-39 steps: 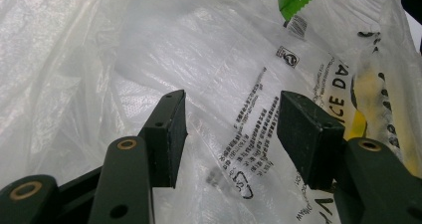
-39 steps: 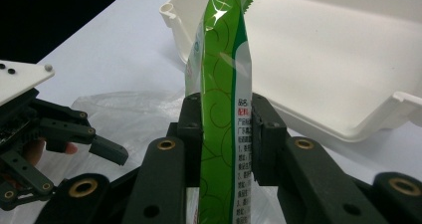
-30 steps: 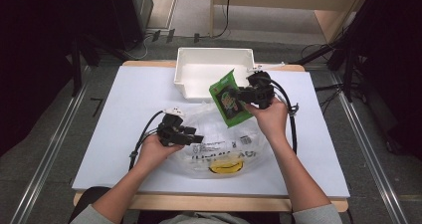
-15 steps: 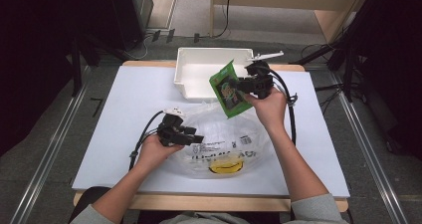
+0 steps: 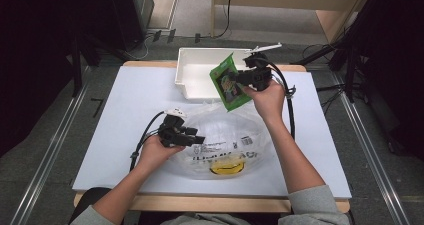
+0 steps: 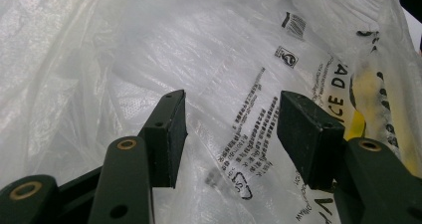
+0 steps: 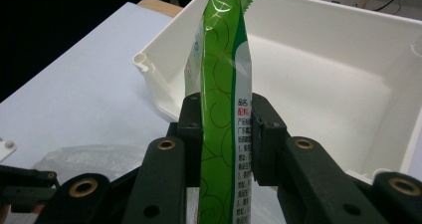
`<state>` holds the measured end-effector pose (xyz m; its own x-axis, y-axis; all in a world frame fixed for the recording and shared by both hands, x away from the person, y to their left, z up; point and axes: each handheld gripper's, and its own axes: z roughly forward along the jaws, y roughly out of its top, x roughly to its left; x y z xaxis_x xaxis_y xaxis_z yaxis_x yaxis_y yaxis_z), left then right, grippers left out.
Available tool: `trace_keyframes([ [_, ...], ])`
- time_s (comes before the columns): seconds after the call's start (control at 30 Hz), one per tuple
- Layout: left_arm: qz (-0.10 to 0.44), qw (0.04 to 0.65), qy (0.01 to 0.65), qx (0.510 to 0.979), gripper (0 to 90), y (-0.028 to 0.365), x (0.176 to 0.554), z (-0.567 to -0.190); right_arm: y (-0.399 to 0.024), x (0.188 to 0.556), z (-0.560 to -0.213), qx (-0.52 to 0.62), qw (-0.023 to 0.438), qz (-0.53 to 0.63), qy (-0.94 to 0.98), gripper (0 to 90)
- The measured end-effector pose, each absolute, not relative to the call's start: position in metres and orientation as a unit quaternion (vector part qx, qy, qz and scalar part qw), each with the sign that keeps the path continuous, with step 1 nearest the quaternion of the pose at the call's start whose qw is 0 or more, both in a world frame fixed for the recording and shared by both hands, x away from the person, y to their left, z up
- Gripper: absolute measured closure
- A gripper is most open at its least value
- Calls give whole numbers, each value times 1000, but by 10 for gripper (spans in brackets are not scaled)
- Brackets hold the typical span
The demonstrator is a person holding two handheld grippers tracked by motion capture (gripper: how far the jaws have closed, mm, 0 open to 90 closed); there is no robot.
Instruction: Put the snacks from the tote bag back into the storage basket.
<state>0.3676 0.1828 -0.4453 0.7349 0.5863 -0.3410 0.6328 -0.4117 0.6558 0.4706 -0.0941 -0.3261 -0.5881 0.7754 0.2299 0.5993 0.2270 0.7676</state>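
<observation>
While your right gripper (image 7: 226, 134) pinches the flat green snack packet (image 5: 229, 82) tight between its fingers (image 7: 191, 134), you hold the packet up in the air, just over the near edge of the white plastic bin (image 5: 200, 65) at the far side of the white table (image 5: 115, 110). Your left gripper (image 6: 231, 129) rests on the big clear plastic bag (image 5: 225, 140) near you. Its fingers (image 6: 169, 129) are spread apart, with only the bag's crinkly skin lying under them.

Green snack packet (image 5: 229, 83) held upright over white bin (image 5: 192, 80)
</observation>
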Motion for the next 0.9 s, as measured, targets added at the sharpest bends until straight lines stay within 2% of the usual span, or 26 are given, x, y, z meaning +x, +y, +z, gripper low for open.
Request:
trace_keyframes([
  [0.9,-30,401,357,844,467,182,367,-445,-81,522,-308,466,123,431,763,735],
])
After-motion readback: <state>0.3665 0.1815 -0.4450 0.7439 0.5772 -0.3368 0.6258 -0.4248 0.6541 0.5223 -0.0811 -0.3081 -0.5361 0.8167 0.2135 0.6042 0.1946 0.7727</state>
